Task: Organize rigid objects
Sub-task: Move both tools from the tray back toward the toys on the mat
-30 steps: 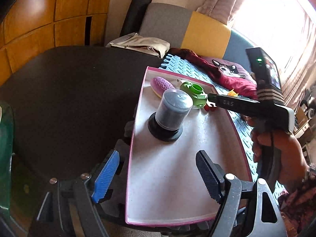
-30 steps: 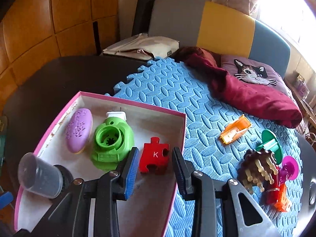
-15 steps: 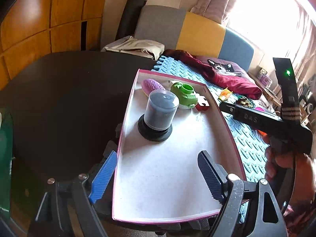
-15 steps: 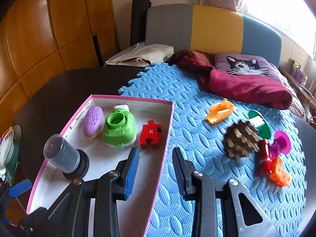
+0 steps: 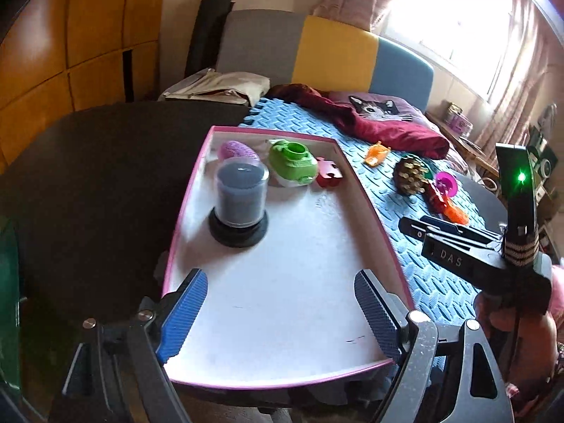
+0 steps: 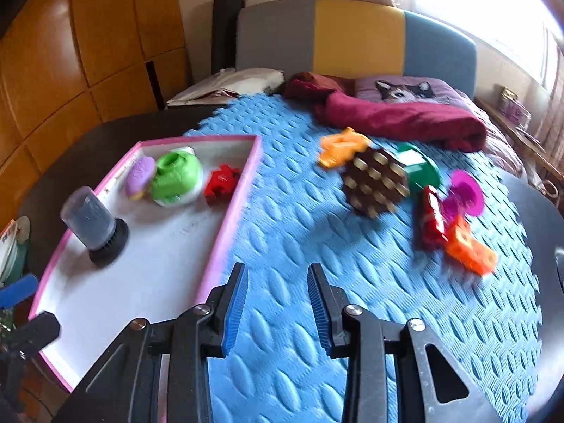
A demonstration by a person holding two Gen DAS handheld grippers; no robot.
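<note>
Nearest the left wrist camera, the left gripper point(image 5: 280, 312) hangs over the near end of the pink-rimmed white cardboard tray point(image 5: 282, 310). Its fingers are spread wide and released, with nothing between them but the bare tray floor. In the right wrist view, the right gripper point(image 6: 276, 312) is over the blue foam puzzle mat point(image 6: 299, 232), just beside the tray's right rim. Its fingers stand at a narrow gap, released, and nothing is gripped.

Sorted so far, 4 items lie in the tray:
1. A grey translucent plastic jar standing on a black round base point(image 5: 241, 199), at mid-tray near the left rim.
2. A purple oval embossed plastic piece point(image 5: 237, 149), at the far left corner.
3. A green rounded plastic punch-shaped toy point(image 5: 292, 162), at the far end, centre.
4. A red jigsaw-shaped piece point(image 5: 328, 172), just beside the green toy, near the right rim.

Left to sort, further out on the mat:
1. A brown disc studded with tan pegs point(image 6: 375, 183).
2. An orange plastic clip-like toy point(image 6: 340, 149), beyond the brown disc.
3. A green round plastic piece with a white panel point(image 6: 419, 167), touching the brown disc.
4. A red glossy elongated piece point(image 6: 431, 220).
5. A magenta round cup-like piece point(image 6: 463, 194).
6. An orange block-shaped toy point(image 6: 470, 250).

Judged from this layout, the task is under half done: 4 stowed, 6 loose. The loose group lies ahead and to the right of the right gripper, so that hand is the likelier one for the next pick.
</note>
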